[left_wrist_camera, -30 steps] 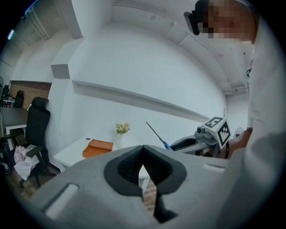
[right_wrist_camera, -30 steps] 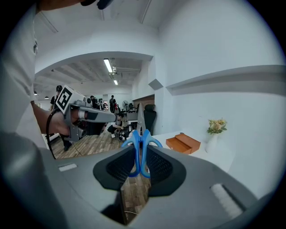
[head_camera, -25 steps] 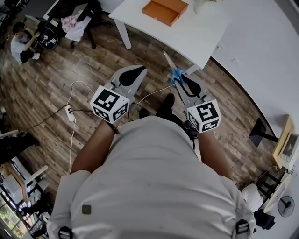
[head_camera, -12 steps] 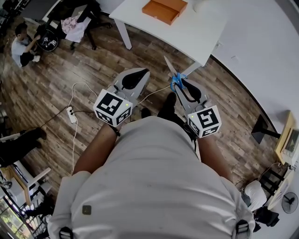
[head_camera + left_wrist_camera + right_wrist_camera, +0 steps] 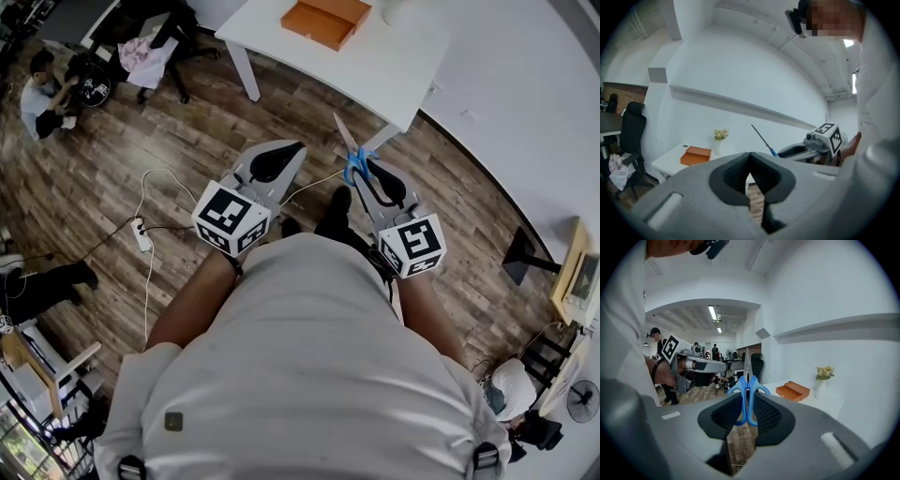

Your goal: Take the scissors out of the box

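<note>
Blue-handled scissors are clamped by the handles between the right gripper's jaws, blades projecting forward past the tips. Orange box sits well ahead on the white table. Left gripper: jaws together, nothing between.

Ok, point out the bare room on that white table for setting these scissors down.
The white table is bare from the orange box down to its near corner. Crowding is only at the far end, where box and vase stand. The scissors, clamped in the right gripper, show just short of that corner in the head view.
</note>
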